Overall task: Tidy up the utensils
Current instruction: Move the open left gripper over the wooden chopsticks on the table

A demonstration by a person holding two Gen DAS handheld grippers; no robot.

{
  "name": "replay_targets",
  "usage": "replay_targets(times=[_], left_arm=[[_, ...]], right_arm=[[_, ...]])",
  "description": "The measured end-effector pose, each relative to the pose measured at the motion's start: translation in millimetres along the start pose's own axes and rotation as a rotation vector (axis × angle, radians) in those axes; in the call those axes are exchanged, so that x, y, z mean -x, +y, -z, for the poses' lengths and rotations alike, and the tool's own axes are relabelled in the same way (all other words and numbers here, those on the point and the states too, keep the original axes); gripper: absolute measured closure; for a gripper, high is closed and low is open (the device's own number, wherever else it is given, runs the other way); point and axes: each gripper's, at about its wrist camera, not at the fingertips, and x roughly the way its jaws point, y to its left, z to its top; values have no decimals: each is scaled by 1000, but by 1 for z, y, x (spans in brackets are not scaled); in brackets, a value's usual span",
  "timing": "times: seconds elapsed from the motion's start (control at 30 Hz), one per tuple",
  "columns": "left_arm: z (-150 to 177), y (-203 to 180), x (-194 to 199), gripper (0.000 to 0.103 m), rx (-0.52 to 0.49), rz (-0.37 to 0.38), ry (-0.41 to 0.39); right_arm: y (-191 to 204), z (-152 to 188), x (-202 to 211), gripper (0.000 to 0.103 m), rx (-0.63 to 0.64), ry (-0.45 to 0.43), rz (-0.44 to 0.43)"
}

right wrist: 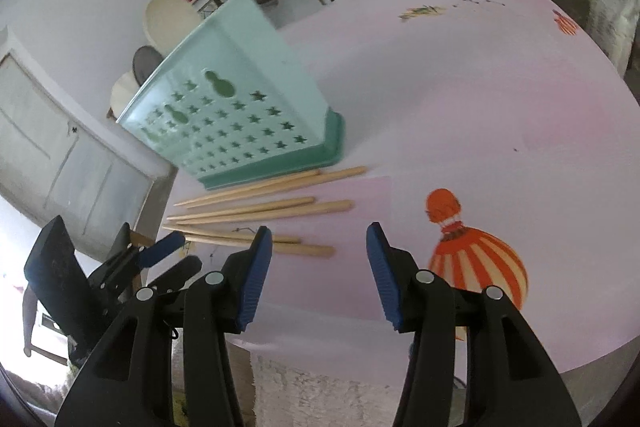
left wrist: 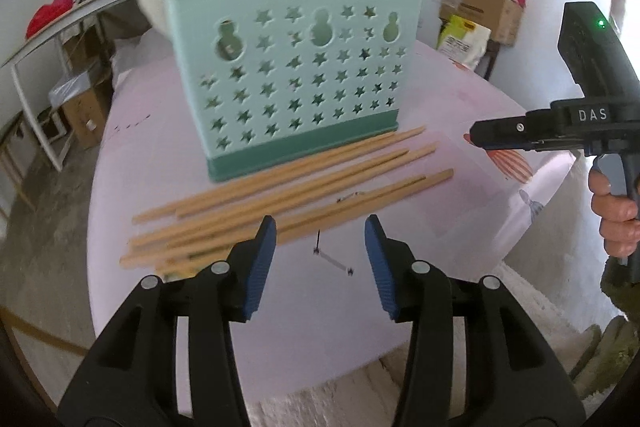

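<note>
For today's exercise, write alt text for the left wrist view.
The open left gripper hovers over wooden chopsticks lying loose on a pink table before a teal star-cutout utensil holder. The right gripper enters at right.

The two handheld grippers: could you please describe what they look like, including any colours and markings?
Both are alike. The left gripper and right gripper have black plastic linkage arms with round silver pivot pins, ending in blue ribbed finger pads. Seen from the left wrist view, the right one has a black pistol-style body marked "DAS" in white letters, with a small green light lit on top.
</note>
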Motion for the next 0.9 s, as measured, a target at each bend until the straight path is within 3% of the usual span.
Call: replay_targets(times=[0.23,0.4,0.9], left_arm=[[-16,5,-29,64,-21,71,66],[-12,3,-29,66,-10,97,100],[-3,-11,-21,69,-31,9,101]], right_arm=[[-8,0,-6,55,-37,8,-29],[-8,-2,-10,55,-35,15,-39],[-10,-1,-4,55,-42,-2,-62]])
